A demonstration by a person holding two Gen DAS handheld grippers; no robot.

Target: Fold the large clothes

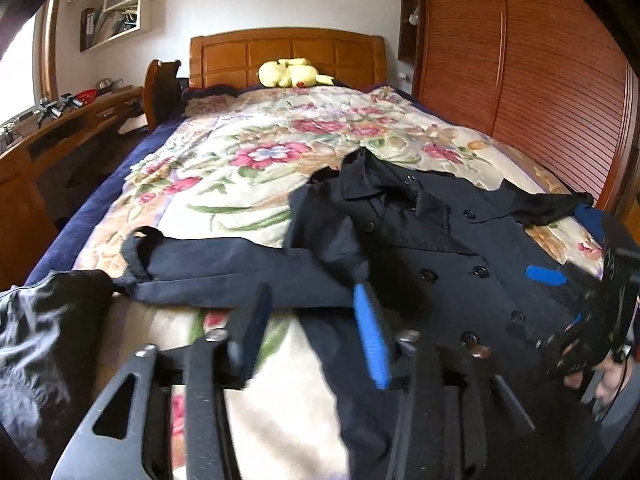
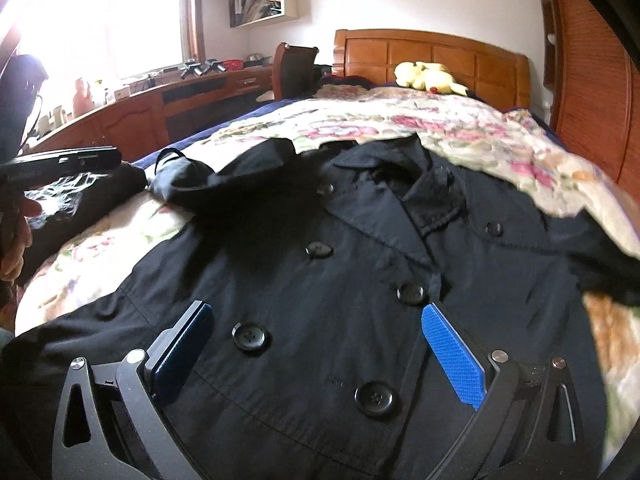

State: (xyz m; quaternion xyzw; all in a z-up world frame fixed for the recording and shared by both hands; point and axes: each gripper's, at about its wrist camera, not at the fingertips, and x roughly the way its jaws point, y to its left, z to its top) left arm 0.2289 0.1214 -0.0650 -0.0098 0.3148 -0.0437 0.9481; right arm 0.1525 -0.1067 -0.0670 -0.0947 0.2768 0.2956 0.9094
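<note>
So up close, the right tool (image 2: 316, 344) sits low over the front of the black coat (image 2: 320, 280), fingers spread wide with two of the big buttons showing between them. Nothing pinched; my guess is it's parked there to keep the body of the coat from sliding while the other side gets worked.

The left tool (image 1: 314, 316) is partly spread too, with nothing between the pads, pointing at the spot where the sleeve (image 1: 224, 264) meets the body. That sleeve is stretched out sideways across the floral quilt (image 1: 248, 148), probably laid flat like that so it can be folded in over the chest next.

The coat lies face up, buttoned, collar toward the headboard (image 1: 288, 56), so the fold lines are easy to read. A crumpled dark garment (image 1: 44, 332) sits off to the left edge, and a yellow plush toy (image 1: 292, 73) is up by the pillows, well clear.
</note>
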